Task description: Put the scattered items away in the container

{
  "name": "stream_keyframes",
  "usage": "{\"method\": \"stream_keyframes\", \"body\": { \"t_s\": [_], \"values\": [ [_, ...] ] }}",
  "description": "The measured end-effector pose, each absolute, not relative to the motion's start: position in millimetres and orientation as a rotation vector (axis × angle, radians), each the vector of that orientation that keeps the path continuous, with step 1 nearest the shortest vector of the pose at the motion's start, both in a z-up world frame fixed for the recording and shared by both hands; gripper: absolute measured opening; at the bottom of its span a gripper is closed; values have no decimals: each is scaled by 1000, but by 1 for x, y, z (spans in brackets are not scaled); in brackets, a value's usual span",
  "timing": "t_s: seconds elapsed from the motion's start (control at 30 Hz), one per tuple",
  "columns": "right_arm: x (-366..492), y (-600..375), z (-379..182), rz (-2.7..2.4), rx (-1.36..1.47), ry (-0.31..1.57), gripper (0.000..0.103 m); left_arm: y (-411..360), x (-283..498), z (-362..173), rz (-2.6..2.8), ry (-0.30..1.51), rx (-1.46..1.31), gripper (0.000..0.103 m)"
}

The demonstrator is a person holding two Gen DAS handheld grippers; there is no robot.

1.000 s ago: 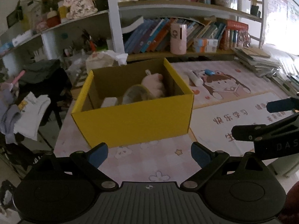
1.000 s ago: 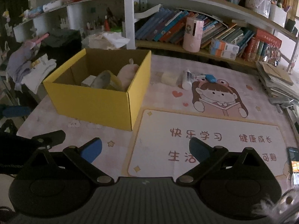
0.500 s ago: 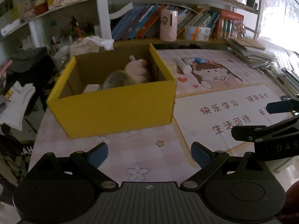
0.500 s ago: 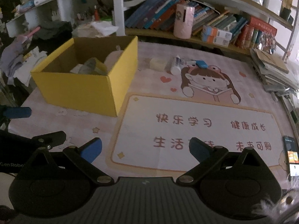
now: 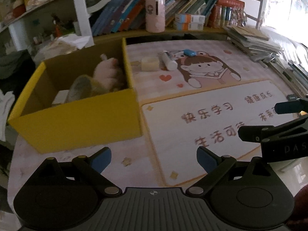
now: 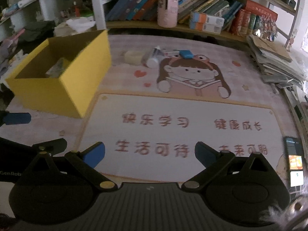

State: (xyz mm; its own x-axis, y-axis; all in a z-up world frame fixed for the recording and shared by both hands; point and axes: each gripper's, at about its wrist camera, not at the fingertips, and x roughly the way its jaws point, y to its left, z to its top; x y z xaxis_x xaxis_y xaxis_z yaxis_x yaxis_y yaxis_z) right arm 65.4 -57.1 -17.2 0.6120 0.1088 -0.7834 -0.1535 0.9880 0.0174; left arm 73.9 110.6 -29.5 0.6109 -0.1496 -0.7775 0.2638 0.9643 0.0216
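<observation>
A yellow cardboard box (image 5: 80, 123) stands on the left of the mat and holds a pink plush toy (image 5: 107, 73) and other items. It also shows in the right wrist view (image 6: 63, 88). Beyond it on the mat lie a pale yellow block (image 5: 150, 63), a white tube (image 5: 168, 60) and a blue eraser-like piece (image 5: 189, 52); the same three show in the right wrist view as the block (image 6: 132, 56), the tube (image 6: 154, 57) and the blue piece (image 6: 185, 53). My left gripper (image 5: 154, 158) is open and empty. My right gripper (image 6: 150, 153) is open and empty.
A bookshelf with a pink cylinder (image 5: 155, 14) runs along the back. A stack of books and papers (image 6: 273, 61) lies at the right edge. A phone (image 6: 294, 159) lies at the near right. Clothes hang off the left side.
Both grippers have swung to the right, so the box has shifted left in both views and the scattered items sit nearer the centre. Both grippers stay open.
</observation>
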Motion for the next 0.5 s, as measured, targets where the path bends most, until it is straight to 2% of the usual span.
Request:
{"method": "stream_keyframes", "body": {
  "t_s": [0.5],
  "values": [
    [130, -156, -14, 159, -56, 863, 100, 17, 131, -29, -225, 851, 107, 97]
  ]
}}
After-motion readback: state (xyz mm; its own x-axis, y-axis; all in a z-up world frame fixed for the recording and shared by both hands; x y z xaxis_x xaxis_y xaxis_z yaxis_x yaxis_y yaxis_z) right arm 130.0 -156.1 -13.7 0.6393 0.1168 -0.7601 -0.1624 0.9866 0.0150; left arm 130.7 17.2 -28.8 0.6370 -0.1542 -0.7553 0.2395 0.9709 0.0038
